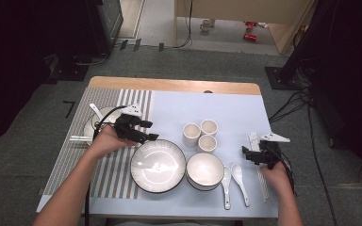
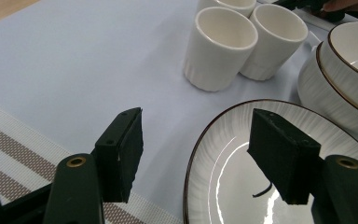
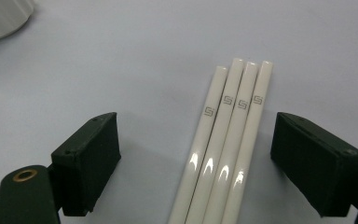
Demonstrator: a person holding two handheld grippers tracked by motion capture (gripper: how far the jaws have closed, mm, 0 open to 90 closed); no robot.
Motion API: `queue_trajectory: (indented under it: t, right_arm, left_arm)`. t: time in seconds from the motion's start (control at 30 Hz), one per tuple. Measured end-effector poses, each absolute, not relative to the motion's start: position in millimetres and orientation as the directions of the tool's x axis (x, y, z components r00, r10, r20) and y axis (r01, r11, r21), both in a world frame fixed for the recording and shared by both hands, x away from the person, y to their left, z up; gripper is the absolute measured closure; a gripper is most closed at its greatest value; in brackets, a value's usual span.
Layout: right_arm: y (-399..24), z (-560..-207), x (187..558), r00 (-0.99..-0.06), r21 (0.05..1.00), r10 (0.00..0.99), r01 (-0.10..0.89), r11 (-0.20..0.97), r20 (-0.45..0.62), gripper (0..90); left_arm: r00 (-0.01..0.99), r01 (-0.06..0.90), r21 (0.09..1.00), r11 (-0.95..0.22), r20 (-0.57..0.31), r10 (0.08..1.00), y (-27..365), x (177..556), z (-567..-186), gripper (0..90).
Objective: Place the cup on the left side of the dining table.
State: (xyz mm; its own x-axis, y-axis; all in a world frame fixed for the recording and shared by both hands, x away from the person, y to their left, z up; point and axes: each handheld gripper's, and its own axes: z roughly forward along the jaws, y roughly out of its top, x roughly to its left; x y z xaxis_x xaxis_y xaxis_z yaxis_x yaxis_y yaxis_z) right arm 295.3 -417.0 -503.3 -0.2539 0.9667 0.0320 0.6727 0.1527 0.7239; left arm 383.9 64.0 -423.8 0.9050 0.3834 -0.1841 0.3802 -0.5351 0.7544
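White chopsticks [image 3: 223, 140] bearing small square marks lie between the right claw's [image 3: 193, 161] open jaws.

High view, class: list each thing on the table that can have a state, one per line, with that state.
Large plate: upright, empty.
Bowls: stacked, top one empty.
Three cups: upright, clustered.
Two spoons: lying side by side.
Chopsticks: lying parallel, touching.
Left hand-held gripper: open over plate rim.
Right hand-held gripper: open around chopsticks.

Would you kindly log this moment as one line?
left tongs: open over plate rim | right tongs: open astride chopsticks | nothing held
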Motion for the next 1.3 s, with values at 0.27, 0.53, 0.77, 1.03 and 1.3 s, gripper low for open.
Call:
queue_trajectory:
  t: [0.27, 0.53, 0.77, 1.03, 1.3]
  right_arm:
    - [-417.0, -503.4, 295.3, -0.254, 0.725, 0.967, 0.672, 0.154, 0.031, 15.2]
    - [-416.9, -503.4, 295.2, -0.255, 0.725, 0.967, 0.672, 0.155, 0.029, 15.2]
    - [-416.9, -503.4, 295.2, -0.254, 0.725, 0.967, 0.672, 0.154, 0.030, 15.2]
    - [-416.9, -503.3, 295.2, -0.254, 0.724, 0.967, 0.672, 0.154, 0.030, 15.2]
    - [-417.0, -503.4, 295.2, -0.255, 0.724, 0.967, 0.672, 0.154, 0.030, 15.2]
  left_arm:
    - [0.911, 0.369, 0.761, -0.533, -0.183, 0.369, 52.4, 384.2, -427.6, 35.4]
    - [0.913, 0.366, 0.755, -0.544, -0.179, 0.367, 40.3, 384.5, -433.9, 35.2]
    - [0.913, 0.370, 0.755, -0.542, -0.188, 0.361, 29.8, 384.2, -440.3, 35.1]
    - [0.915, 0.357, 0.776, -0.519, -0.178, 0.363, 23.5, 386.3, -444.1, 35.1]
    - [0.922, 0.339, 0.790, -0.511, -0.171, 0.348, 7.8, 388.2, -445.7, 35.8]
